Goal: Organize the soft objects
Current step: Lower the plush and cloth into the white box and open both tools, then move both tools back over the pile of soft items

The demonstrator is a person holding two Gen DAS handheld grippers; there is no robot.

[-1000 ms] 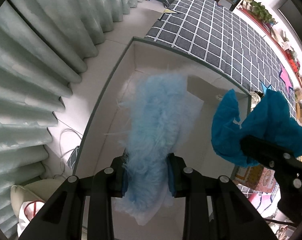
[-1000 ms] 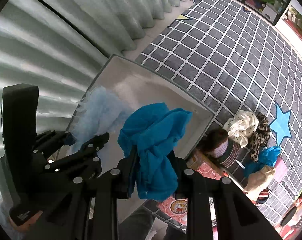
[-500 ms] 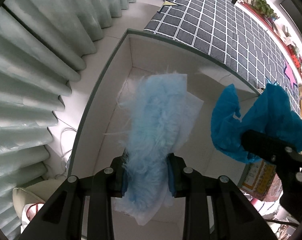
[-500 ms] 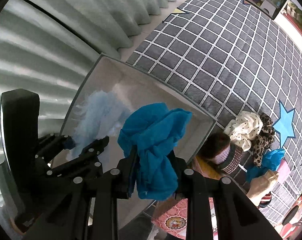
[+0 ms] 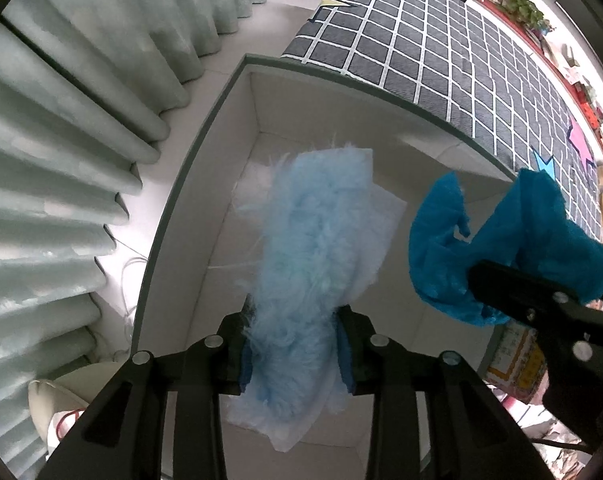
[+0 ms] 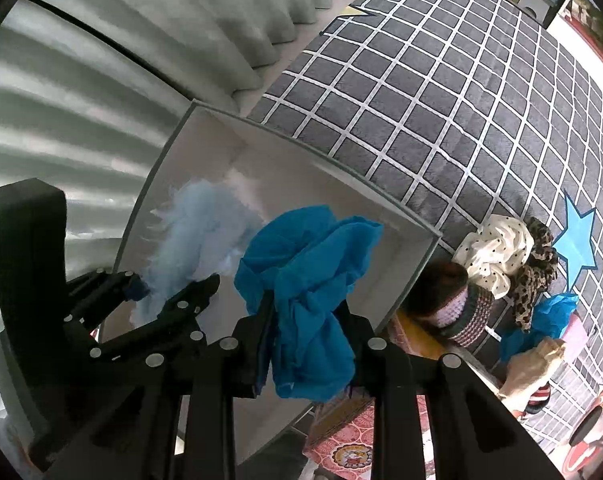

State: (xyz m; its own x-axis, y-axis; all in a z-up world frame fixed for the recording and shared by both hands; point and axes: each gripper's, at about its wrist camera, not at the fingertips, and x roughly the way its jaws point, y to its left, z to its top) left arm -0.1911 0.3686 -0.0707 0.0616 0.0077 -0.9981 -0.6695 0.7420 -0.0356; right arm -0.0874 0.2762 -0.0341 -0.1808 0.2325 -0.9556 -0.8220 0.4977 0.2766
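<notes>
Left wrist view shows no readable writing. Pale green pleated curtains [image 5: 81, 128] fill the left of frame, a grey white-grid rug [image 5: 441, 52] the upper right. Centre frame, the left gripper [image 5: 297, 344] clamps a fluffy light-blue cloth [image 5: 313, 248] over an open white box [image 5: 205, 184]. At right, the right gripper [image 6: 307, 344] clamps a crumpled teal cloth [image 6: 309, 276].

Left gripper [image 5: 297, 344] clamps pale blue fluffy cloth [image 5: 313, 240] above white box [image 5: 229, 184]; teal cloth [image 5: 501, 248] at right.

Both tongs [image 5: 297, 344] [image 6: 307, 338] moved closer over the box [image 5: 221, 92].
</notes>
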